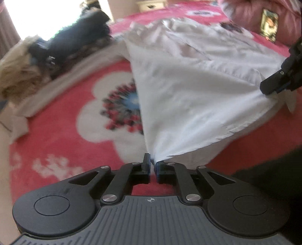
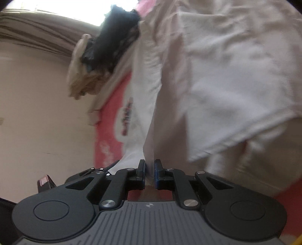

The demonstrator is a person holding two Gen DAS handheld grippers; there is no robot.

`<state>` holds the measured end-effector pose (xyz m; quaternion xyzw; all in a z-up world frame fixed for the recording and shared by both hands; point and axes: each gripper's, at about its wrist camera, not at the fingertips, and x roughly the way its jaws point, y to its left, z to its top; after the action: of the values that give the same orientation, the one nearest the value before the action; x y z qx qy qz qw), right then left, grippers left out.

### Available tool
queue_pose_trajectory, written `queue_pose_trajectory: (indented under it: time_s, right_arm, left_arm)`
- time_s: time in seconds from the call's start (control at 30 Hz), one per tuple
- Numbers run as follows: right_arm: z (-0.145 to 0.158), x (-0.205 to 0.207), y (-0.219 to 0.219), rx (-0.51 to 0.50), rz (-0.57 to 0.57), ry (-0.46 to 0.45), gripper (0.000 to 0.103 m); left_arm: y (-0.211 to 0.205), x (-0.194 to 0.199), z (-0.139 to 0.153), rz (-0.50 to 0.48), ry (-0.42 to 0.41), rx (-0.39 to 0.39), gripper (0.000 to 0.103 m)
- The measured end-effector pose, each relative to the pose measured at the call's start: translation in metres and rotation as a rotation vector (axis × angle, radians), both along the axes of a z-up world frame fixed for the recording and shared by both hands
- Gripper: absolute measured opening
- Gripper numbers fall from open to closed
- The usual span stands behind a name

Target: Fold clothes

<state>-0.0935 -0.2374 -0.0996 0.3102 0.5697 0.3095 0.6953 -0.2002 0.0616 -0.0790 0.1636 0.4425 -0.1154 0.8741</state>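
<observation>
A white shirt lies spread on a red bedspread with white flowers. My left gripper is shut on the shirt's near hem corner, pulling the cloth taut. My right gripper shows at the right edge of the left wrist view, pinching the shirt's other hem corner. In the right wrist view the right gripper is shut on a fold of the white shirt, which fills the right half. The left gripper peeks in at lower left.
A pile of dark and tan clothes lies at the far left of the bed, also in the right wrist view. A pink pillow is at the far right. A bedside cabinet stands behind.
</observation>
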Motion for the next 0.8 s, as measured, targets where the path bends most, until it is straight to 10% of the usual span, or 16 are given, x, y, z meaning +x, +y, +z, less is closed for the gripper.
queue_pose_trajectory:
  time_s: [0.27,0.37,0.6,0.8]
  right_arm:
    - [-0.014,-0.017,0.014,-0.210,0.038,0.018,0.016]
    - [0.004,-0.015,0.020,-0.247,0.095,-0.037,0.038]
    - [0.083,-0.005,-0.017,-0.359,0.063,-0.311,0.050]
    - [0.080,0.026,-0.023,-0.570,-0.052,-0.378,0.057]
  left_arm:
    - [-0.009,-0.004,-0.014,-0.064,0.030,0.009,0.018]
    - [-0.007,-0.004,-0.016,-0.056,0.035,-0.001,0.018]
    - [-0.003,0.000,-0.015,-0.028,0.050,-0.044,0.019]
    - [-0.006,0.000,-0.016,-0.030,0.042,-0.034,0.019]
